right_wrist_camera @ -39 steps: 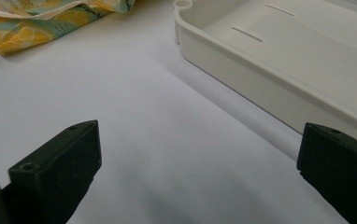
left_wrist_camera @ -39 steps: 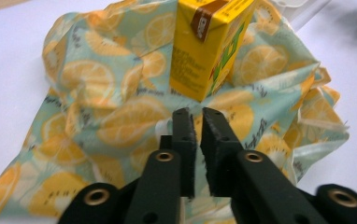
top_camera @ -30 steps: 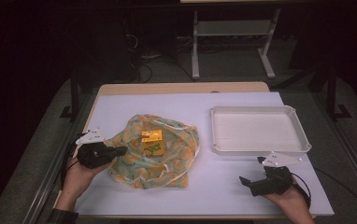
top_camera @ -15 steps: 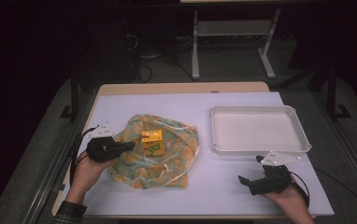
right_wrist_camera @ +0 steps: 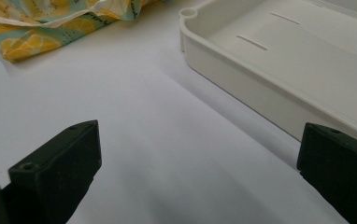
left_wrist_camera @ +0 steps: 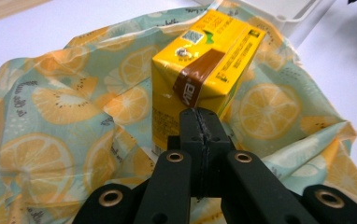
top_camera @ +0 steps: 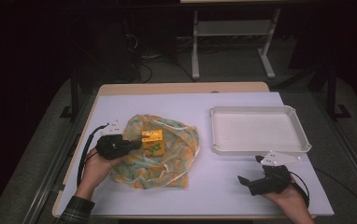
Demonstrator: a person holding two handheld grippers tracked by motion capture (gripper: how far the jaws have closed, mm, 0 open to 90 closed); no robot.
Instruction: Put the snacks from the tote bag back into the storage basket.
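Nearest the table's front edge, right gripper [top_camera: 245, 180] sat in the person's hand on the white table cover [top_camera: 214, 191], jaws spread wide, nothing between them. Bare cover lay straight ahead of those jaws in the right gripper view; the white tray [right_wrist_camera: 279, 88] stood past the jaw seen at that view's right, well clear of it, its near wall facing the gripper. Tray looked bare inside.

Left gripper [left_wrist_camera: 200, 122] was a bit further in, held in the other hand, jaws pressed together with no gap and nothing pinched. Its tips were right at the lower near face of the yellow juice carton [left_wrist_camera: 204, 70]; whether they touched, could not tell. Carton stood just beyond the tips, tilted, brown band and printed top toward the camera. It rested on the lemon-print bag [left_wrist_camera: 64, 107], which spread out crumpled under and around both carton and jaws. Tray corner showed beyond the carton, far side.
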